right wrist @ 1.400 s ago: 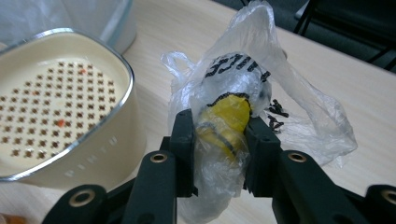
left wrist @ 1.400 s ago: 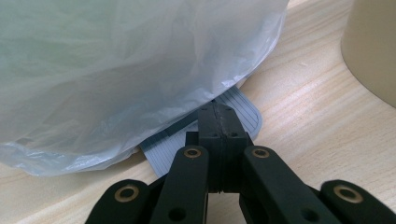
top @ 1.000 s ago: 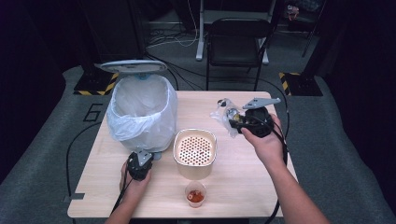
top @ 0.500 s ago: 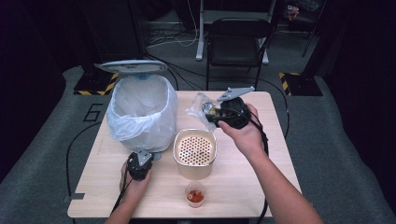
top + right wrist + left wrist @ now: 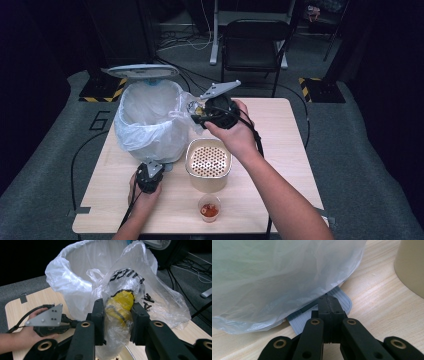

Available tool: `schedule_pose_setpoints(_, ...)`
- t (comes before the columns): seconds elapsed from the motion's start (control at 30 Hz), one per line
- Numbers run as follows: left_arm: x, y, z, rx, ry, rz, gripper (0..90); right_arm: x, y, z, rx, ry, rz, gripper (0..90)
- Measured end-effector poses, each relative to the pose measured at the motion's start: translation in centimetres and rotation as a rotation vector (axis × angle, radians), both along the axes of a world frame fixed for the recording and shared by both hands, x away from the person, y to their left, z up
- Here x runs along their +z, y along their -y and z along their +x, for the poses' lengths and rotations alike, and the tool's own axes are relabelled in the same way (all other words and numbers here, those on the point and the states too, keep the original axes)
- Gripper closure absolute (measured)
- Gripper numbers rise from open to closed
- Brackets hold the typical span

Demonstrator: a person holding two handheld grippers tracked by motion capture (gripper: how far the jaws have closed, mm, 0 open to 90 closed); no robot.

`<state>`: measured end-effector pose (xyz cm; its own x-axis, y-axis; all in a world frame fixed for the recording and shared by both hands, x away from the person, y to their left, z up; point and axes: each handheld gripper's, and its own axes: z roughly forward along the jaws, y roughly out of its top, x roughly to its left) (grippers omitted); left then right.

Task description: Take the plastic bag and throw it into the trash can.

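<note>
The clear plastic bag (image 5: pixel 120 307) with a yellow lump inside hangs clenched between the jaws of the right tool (image 5: pixel 117 322), held in the air just beside the near right rim of the lined bin (image 5: pixel 150 120), above the far edge of the surface (image 5: pixel 280 130). It looks light and soft: the film is thin, crinkled and probably slippery, so a grip on loose film alone could slide. The jaws pinch across the yellow lump itself, which seems the sound place to hold, as the filling gives the pads something firm to bite on. Squeezing hard might squash the contents or split the film. Black printed letters run across the bag above the yellow part, but they are creased and cannot be read.

The bin's white liner is equally flimsy and billows over the rim. The left tool (image 5: pixel 329 312) is shut, its tips resting on the grey ribbed pedal (image 5: pixel 342 300) at the bin's foot, near left. A beige perforated container (image 5: pixel 208 162) stands in the middle and a small cup (image 5: pixel 209 209) with something red sits near the front edge.
</note>
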<state>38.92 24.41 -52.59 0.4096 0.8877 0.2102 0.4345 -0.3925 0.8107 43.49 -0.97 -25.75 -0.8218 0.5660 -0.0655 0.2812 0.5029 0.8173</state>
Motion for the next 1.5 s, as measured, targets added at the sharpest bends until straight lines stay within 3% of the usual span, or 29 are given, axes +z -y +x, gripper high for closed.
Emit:
schedule_pose_setpoints(0.33, 0.0, 0.0, 0.0, -0.002, -0.008, -0.002, 90.0, 1.7, -3.0, 0.6, 0.003, 0.005, -0.008, 69.8)
schedule_pose_setpoints(0.5, 0.0, 0.0, 0.0, -0.001, -0.009, -0.002, 90.0, 1.7, -4.5, 1.5, 0.018, 0.009, -0.019, 69.7)
schedule_pose_setpoints(0.87, 0.0, 0.0, 0.0, -0.002, -0.005, 0.006, 90.0, 1.4, -8.3, 3.7, 0.044, -0.010, 0.001, 69.6)
schedule_pose_setpoints(1.03, 0.0, 0.0, 0.0, -0.003, -0.006, 0.003, 90.0, 1.1, -9.5, 4.6, 0.024, -0.016, 0.007, 69.4)
schedule_pose_setpoints(1.3, 0.1, 0.0, 0.0, -0.003, -0.004, 0.011, 90.0, 0.0, -11.2, 6.0, 0.021, -0.027, -0.025, 69.0)
schedule_pose_setpoints(1.5, 0.1, 0.0, 0.0, -0.005, -0.012, 0.011, 90.0, -0.9, -12.1, 6.7, -0.005, -0.040, -0.002, 68.8)
